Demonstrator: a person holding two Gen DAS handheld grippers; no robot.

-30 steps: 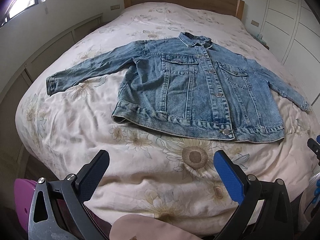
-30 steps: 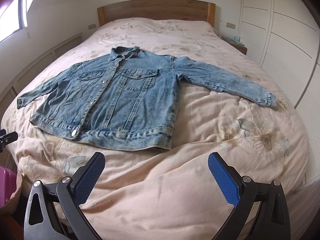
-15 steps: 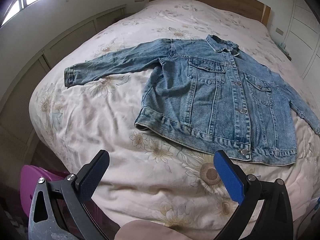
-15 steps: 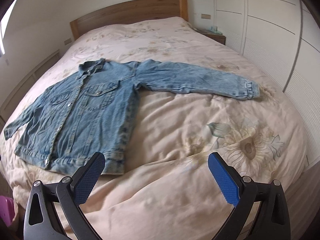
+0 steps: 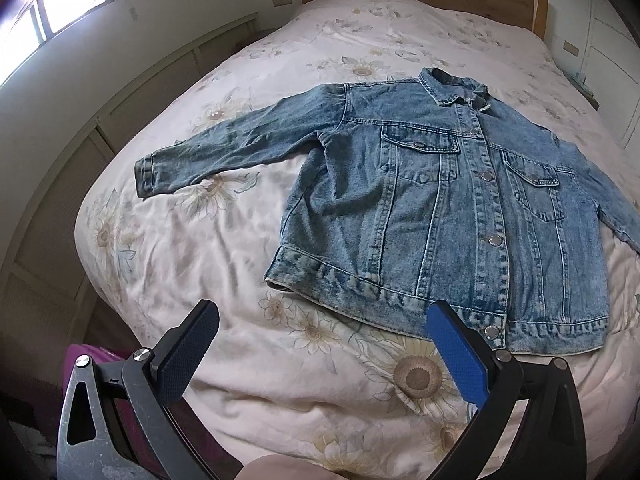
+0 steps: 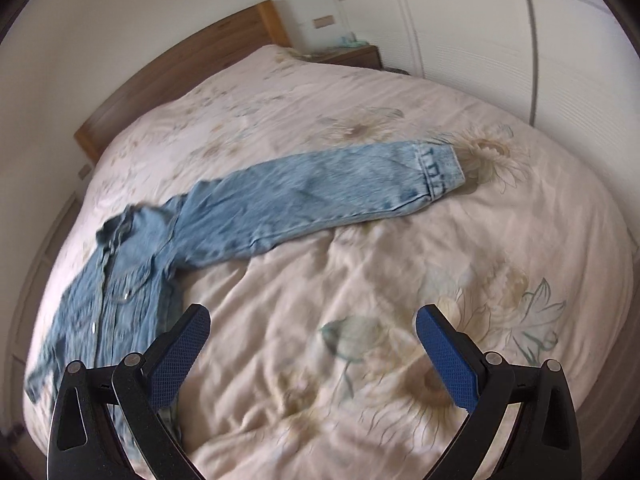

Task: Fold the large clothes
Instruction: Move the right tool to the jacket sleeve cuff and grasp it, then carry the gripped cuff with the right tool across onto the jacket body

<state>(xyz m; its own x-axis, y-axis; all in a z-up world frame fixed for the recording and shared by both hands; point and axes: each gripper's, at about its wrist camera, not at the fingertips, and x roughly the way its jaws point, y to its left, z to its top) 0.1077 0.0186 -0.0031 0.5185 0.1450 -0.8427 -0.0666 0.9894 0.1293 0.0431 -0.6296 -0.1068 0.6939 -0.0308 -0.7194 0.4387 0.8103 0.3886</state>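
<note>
Bed [image 5: 200,240] | denim jacket [image 5: 460,216] flat, nearer than before | both claws gaping, empty

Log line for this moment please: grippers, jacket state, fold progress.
left gripper: open, empty | right gripper: open, empty | denim jacket: flat on bed, buttoned, sleeves spread | fold: not started

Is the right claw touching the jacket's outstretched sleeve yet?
Apart. The right wrist view shows bare bedspread between the open right claw and the sleeve.
</note>
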